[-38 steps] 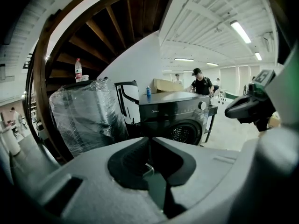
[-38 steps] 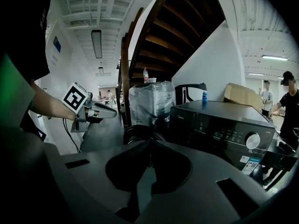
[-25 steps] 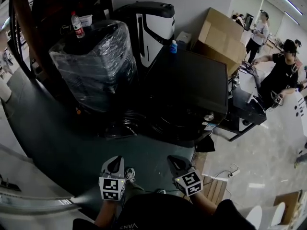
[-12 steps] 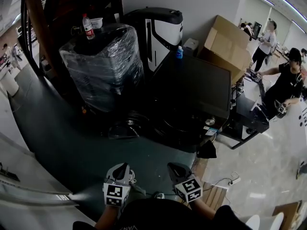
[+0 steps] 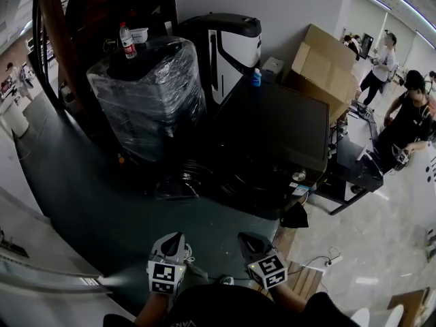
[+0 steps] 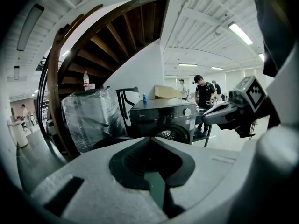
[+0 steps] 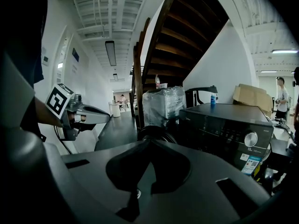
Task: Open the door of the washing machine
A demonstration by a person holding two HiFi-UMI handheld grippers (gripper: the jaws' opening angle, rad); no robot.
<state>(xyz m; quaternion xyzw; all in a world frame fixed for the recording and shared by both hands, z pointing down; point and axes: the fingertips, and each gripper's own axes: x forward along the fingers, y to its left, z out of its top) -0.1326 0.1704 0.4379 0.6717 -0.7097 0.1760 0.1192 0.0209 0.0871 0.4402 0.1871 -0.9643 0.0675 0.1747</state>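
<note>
The black front-loading washing machine (image 5: 276, 131) stands in the middle of the head view. Its round door (image 5: 178, 176) looks swung out to the left, and the drum opening (image 6: 169, 134) shows in the left gripper view. Both grippers hang low by the person's body, well short of the machine. My left gripper (image 5: 172, 240) is shut and empty, its tips (image 6: 150, 139) pointing toward the machine's front. My right gripper (image 5: 248, 240) is likewise shut with nothing in it (image 7: 149, 141), facing the door (image 7: 156, 133) and the control panel with its knob (image 7: 251, 139).
A plastic-wrapped appliance (image 5: 146, 97) with a bottle (image 5: 126, 39) on top stands left of the machine. A black-and-white unit (image 5: 228, 43) and a cardboard box (image 5: 327, 56) stand behind it. A blue bottle (image 5: 255, 78) sits on the washer. A black cart (image 5: 354, 169) and people (image 5: 409, 111) are at the right.
Both grippers sit slightly lower in the head view than a second ago, and the view has shifted. Over the last half second nothing moved. Both stay shut.
</note>
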